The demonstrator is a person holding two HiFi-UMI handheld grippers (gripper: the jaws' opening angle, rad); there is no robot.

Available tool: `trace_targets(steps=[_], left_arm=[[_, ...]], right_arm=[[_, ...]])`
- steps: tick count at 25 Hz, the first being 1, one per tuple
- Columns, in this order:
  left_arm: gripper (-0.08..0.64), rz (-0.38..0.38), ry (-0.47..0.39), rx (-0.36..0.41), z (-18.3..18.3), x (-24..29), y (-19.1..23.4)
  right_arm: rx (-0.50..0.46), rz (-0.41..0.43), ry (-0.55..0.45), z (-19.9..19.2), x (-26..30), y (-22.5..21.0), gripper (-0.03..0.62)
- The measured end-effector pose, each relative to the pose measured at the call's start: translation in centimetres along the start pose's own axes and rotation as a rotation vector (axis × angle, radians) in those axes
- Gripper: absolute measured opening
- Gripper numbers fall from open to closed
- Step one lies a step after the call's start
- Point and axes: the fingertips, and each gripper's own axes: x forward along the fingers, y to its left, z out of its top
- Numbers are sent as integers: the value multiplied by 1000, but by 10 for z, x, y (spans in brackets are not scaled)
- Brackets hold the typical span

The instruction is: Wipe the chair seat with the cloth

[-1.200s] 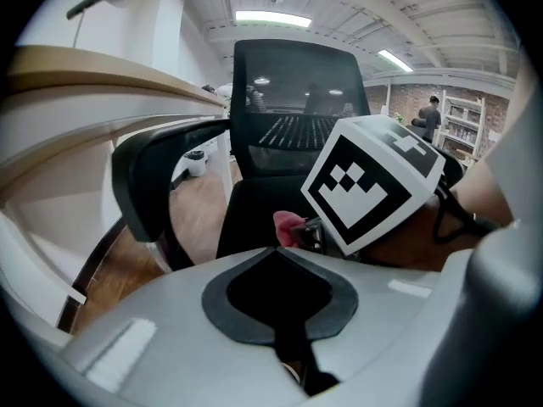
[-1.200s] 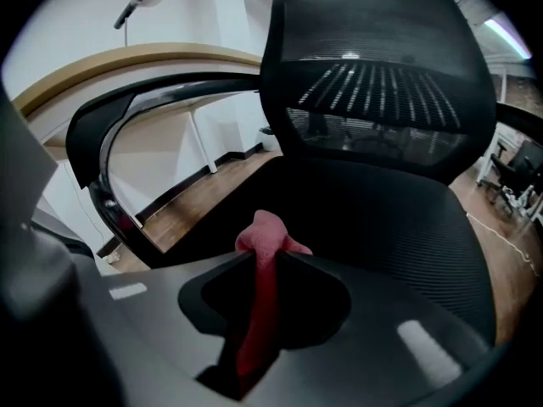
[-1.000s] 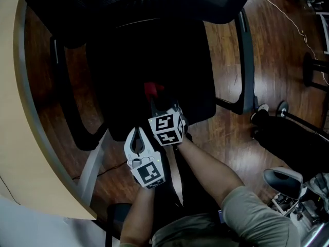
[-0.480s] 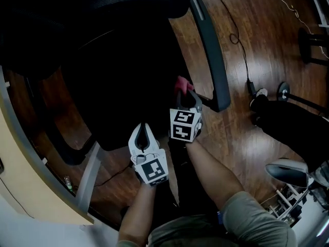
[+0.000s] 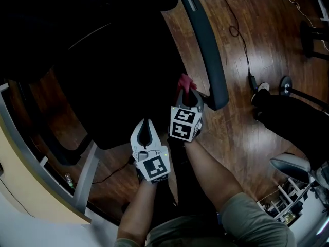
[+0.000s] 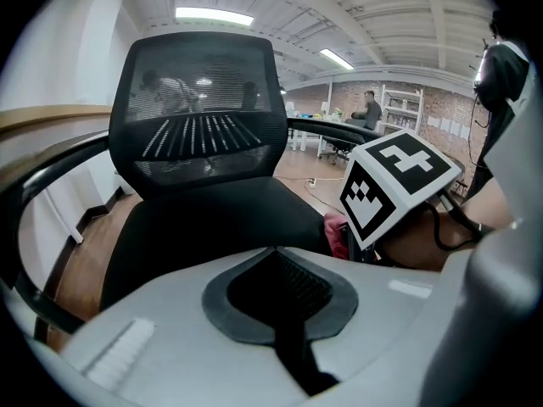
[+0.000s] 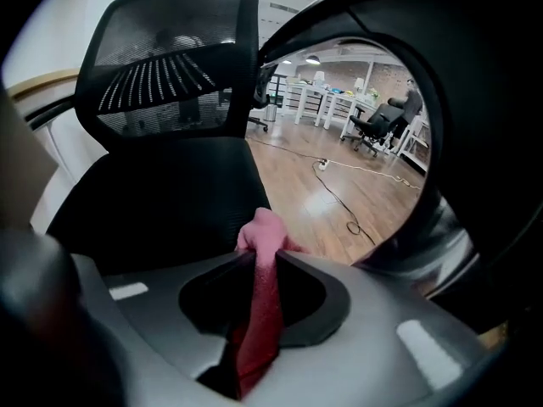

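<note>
my right tongs (image 7: 259,257) are clenched on the red cloth (image 7: 257,231). a pink fold pokes past their tips at the edge of the black mesh chair seat (image 5: 118,76), just beside the end of the grey armrest (image 5: 205,40). my left tongs (image 6: 273,251) are closed tip to tip with nothing between them, near the seat's front edge. wooden floor (image 5: 241,122) lies beneath.

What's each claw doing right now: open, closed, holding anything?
Left claw: closed, nothing between its jaws.
Right claw: closed on the red cloth.
</note>
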Motion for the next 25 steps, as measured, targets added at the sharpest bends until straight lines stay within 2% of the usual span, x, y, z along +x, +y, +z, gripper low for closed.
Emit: trace_targets(steps=[6, 10, 13, 18, 25], left_arm=[[5, 54, -14, -38, -10, -11, 24], [5, 117, -35, -74, -11, -33, 55], [5, 172, -41, -102, -15, -57, 84], [5, 296, -37, -186, -41, -93, 140], [6, 427, -29, -271, -91, -143, 201]], right_arm=[[-23, -2, -30, 5, -7, 3, 63], [-83, 42, -91, 22, -25, 28, 63], [-159, 133, -142, 34, -44, 72, 64], [-323, 347, -202, 35, -75, 178, 64], [-487, 586, -206, -10, -125, 307, 64]])
